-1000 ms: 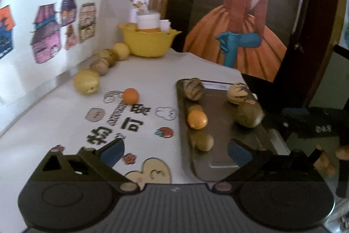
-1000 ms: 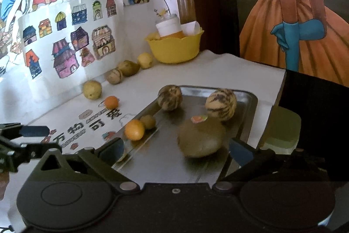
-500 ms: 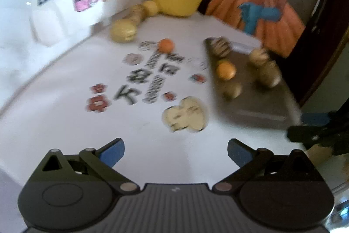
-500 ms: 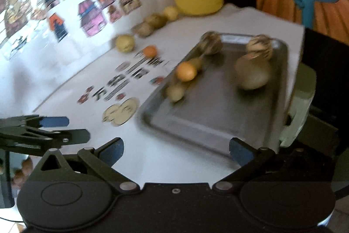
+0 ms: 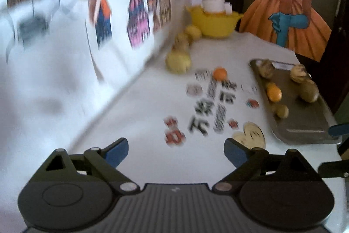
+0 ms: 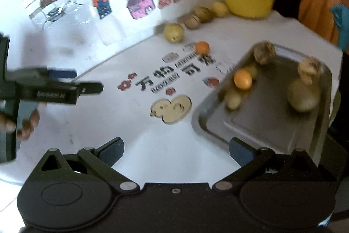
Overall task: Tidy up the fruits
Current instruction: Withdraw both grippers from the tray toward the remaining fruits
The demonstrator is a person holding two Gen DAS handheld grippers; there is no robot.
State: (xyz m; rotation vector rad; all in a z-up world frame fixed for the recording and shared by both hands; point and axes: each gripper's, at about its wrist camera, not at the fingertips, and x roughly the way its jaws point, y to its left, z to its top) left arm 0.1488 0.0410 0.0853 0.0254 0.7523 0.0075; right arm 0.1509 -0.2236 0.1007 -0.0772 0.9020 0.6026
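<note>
The left hand-held gripper (image 5: 176, 149) is wide apart but closing a little, with nothing between its fingers, above the white bench (image 5: 152, 163). In its blurry view, a metal tray (image 5: 305, 121) on the right holds what may be five fruits, one an orange (image 5: 274, 93). A small orange (image 5: 219, 73) lies on the bench.

In the right view, the right hand-held gripper (image 6: 176, 151) is apart and empty. A yellow fruit (image 6: 173, 33) sits near the wall, a yellow bowl (image 6: 248, 3) farther back.

both wrist views look down and forward over the white table (image 5: 141, 123) from its near end, sharing the metal tray (image 6: 272, 128) and the far wall.
</note>
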